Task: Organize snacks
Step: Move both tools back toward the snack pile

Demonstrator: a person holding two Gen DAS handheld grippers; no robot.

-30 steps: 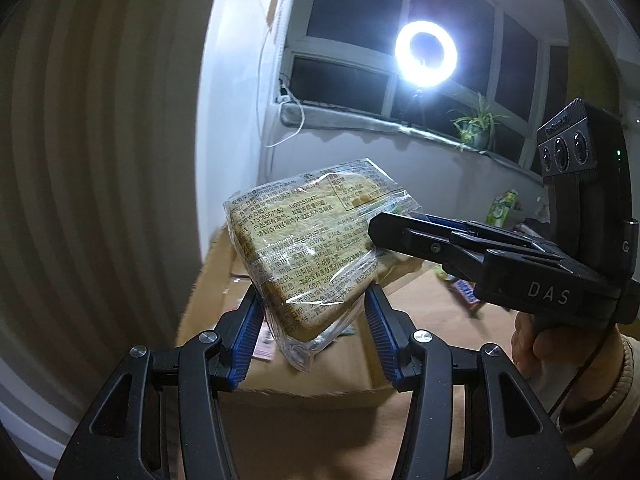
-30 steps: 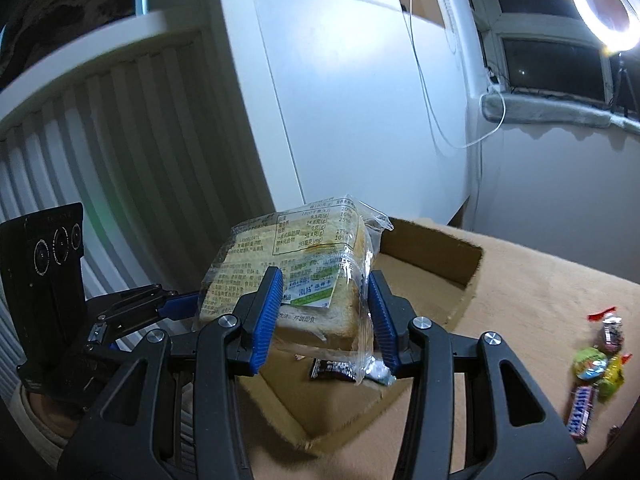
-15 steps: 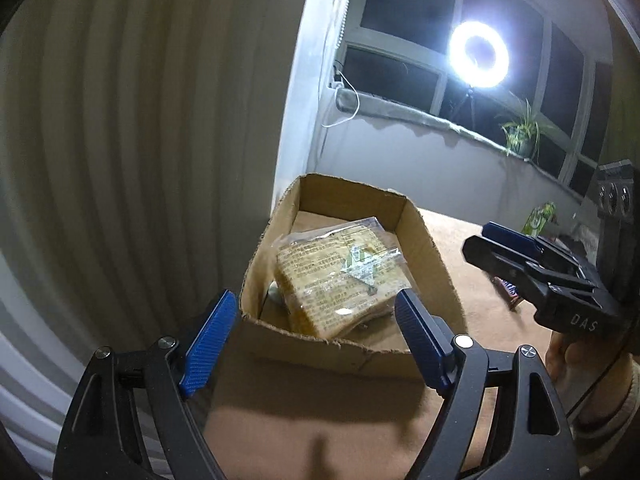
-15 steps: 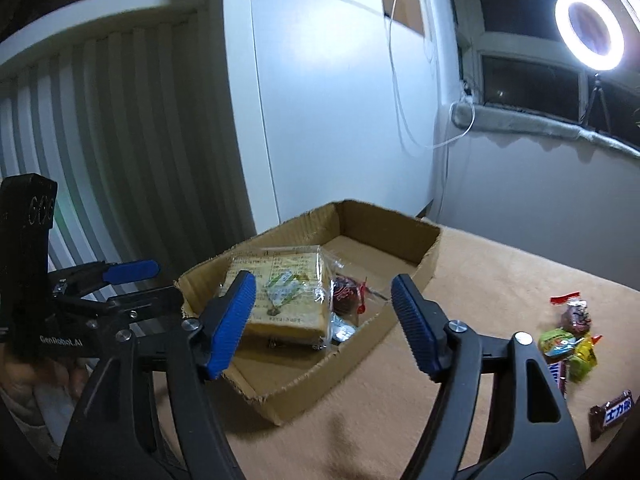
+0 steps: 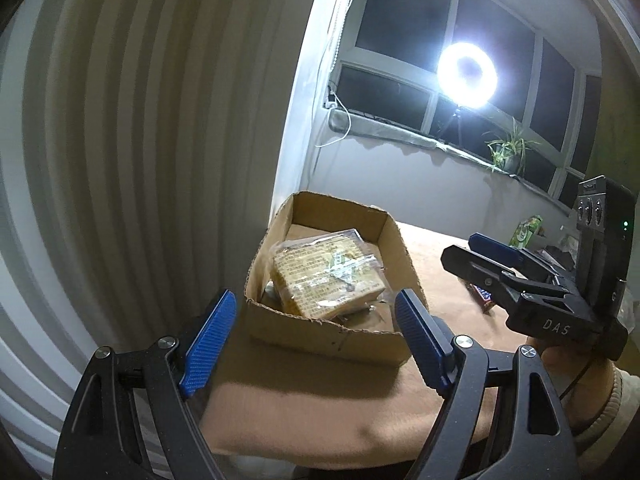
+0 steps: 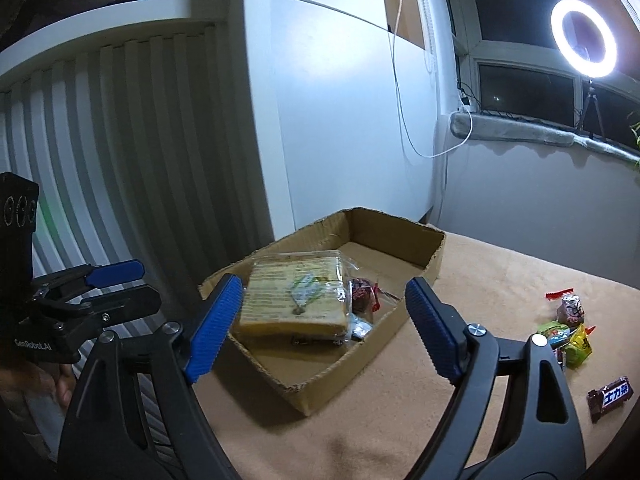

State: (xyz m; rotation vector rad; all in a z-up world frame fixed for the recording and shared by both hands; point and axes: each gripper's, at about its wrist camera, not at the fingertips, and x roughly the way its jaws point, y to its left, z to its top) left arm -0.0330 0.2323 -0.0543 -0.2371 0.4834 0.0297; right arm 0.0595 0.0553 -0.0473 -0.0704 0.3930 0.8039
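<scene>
Since one second ago, both grippers have released the wrapped bread and backed away from the box; since half a second ago little has changed. Bread package (image 5: 326, 276) now lies flat inside the cardboard box (image 5: 320, 334), on top of smaller wrapped snacks (image 6: 362, 296). Left gripper (image 5: 318, 340) has its blue-padded jaws spread wide, wider than the near end of the box, holding nothing and touching nothing. Right gripper (image 6: 324, 326) is likewise spread wide and empty, hovering above the near corner of the box. Loose candies (image 6: 568, 328) and a chocolate bar (image 6: 610, 396) lie on the tan tablecloth (image 6: 500, 280), well apart from the box on the right.
</scene>
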